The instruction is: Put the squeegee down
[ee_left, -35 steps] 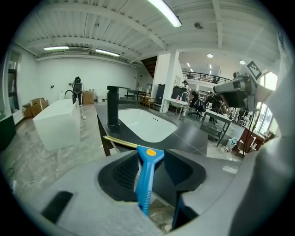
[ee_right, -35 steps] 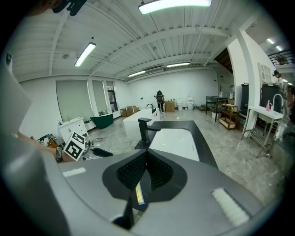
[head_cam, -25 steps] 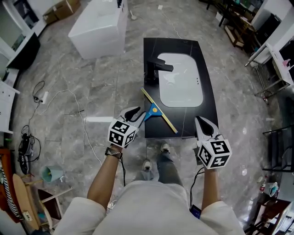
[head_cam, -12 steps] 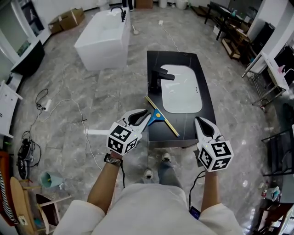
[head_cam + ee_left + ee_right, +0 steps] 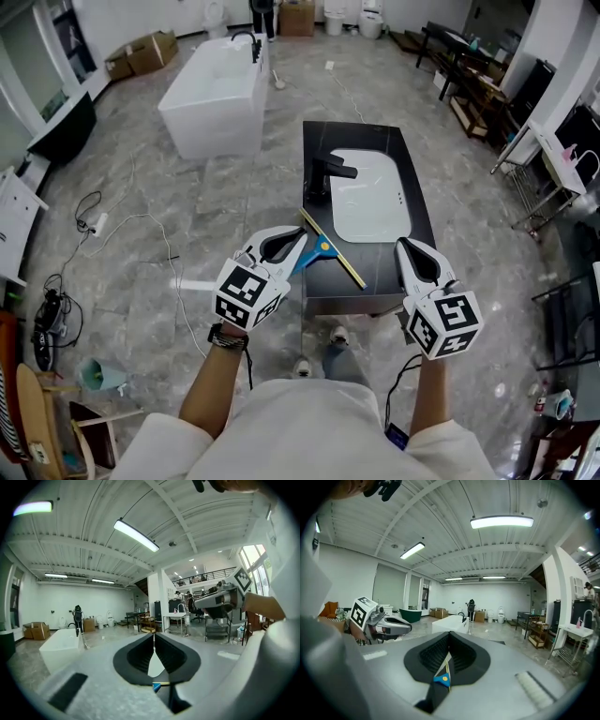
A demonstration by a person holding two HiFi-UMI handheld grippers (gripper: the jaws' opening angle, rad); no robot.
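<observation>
The squeegee (image 5: 328, 251), blue-handled with a long yellow blade, lies slantwise on the black counter (image 5: 317, 286) just in front of the white sink basin (image 5: 370, 197). My left gripper (image 5: 301, 235) hovers above and to the left of its handle; its jaws have just been closing and now meet with nothing between them. My right gripper (image 5: 402, 247) hangs over the counter's front right corner, jaws together and empty. In the left gripper view the fingertips (image 5: 153, 641) touch. Below the jaws in the right gripper view a bit of the blue handle (image 5: 442, 679) shows.
A black faucet (image 5: 328, 172) stands at the basin's left. A white bathtub (image 5: 214, 94) sits on the marble floor at the back left. Cables (image 5: 112, 225) trail over the floor on the left. Racks and tables (image 5: 553, 150) line the right side.
Both grippers have risen away from the counter. The left jaws, open beside the squeegee handle a second ago, have shut empty. The squeegee lies where it was.
</observation>
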